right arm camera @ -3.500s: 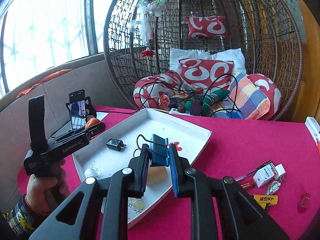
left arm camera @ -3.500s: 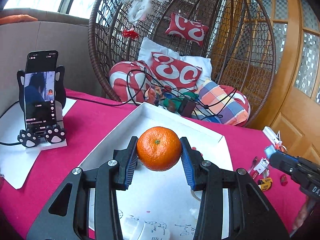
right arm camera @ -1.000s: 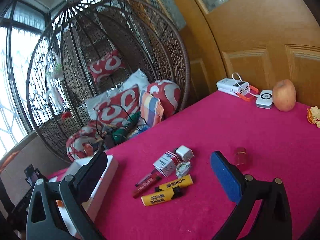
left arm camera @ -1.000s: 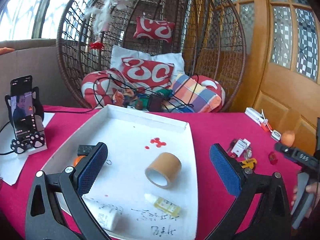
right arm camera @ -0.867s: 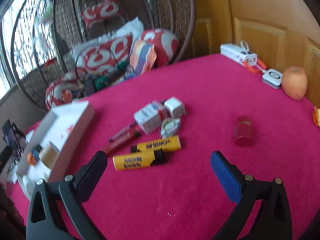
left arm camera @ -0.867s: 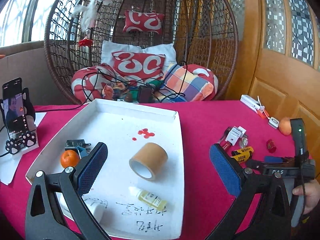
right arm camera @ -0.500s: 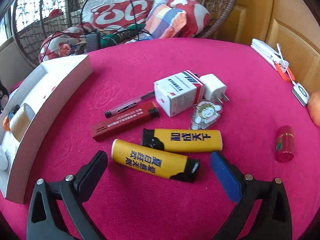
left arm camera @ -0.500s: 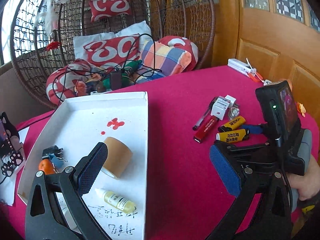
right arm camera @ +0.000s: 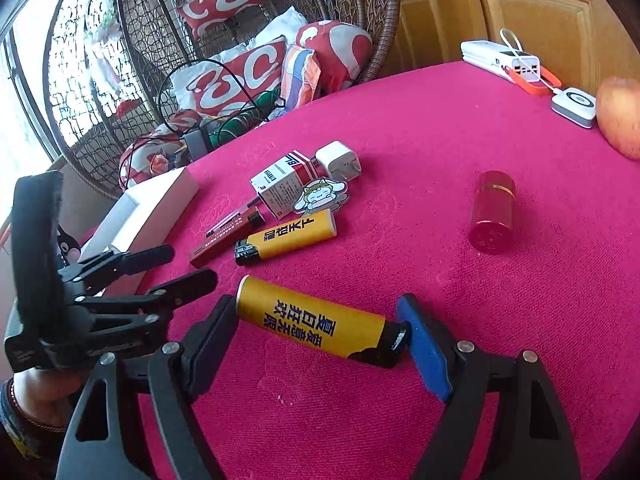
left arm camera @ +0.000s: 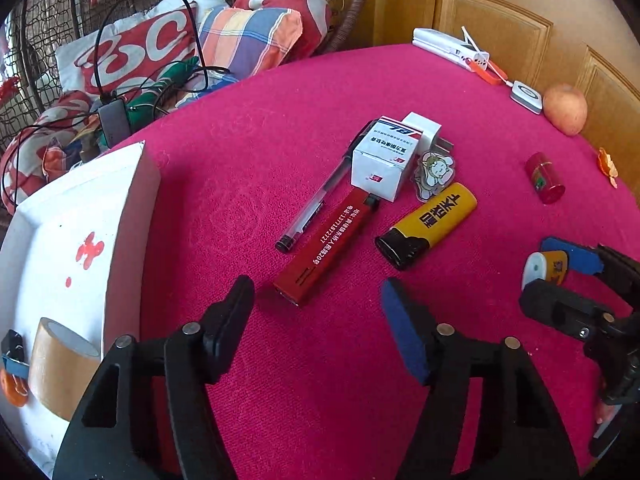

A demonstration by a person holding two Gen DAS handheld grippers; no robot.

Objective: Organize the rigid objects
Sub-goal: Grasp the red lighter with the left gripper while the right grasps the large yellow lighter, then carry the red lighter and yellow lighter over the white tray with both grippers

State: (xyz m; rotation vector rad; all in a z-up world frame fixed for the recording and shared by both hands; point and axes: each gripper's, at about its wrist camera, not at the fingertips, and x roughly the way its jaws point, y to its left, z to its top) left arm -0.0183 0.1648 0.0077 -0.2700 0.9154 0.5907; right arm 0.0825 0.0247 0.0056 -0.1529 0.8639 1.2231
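Note:
My right gripper (right arm camera: 320,326) is shut endwise on a yellow lighter (right arm camera: 316,326) lying on the pink tablecloth; it also shows in the left wrist view (left arm camera: 546,268). My left gripper (left arm camera: 318,306) is open and empty, just short of a long red lighter (left arm camera: 328,246). Beyond lie a clear pen (left arm camera: 320,204), a second yellow lighter (left arm camera: 430,220), a white box (left arm camera: 386,158), a cartoon charm (left arm camera: 434,170) and a white charger plug (left arm camera: 424,128). The white tray (left arm camera: 124,248) at the left holds a brown tape roll (left arm camera: 60,368) and a tangerine (left arm camera: 12,388).
A small red bottle (left arm camera: 545,178), an apple (left arm camera: 565,109), a white power bank (left arm camera: 450,46) and a round white device (left arm camera: 526,96) lie toward the table's far right. A wicker hanging chair with cushions (left arm camera: 240,36) and cables stands behind the table.
Both grippers dropped the tangerine and clip in the tray and swung right. In the last half second the right closed on the yellow lighter; the left neared the red lighter.

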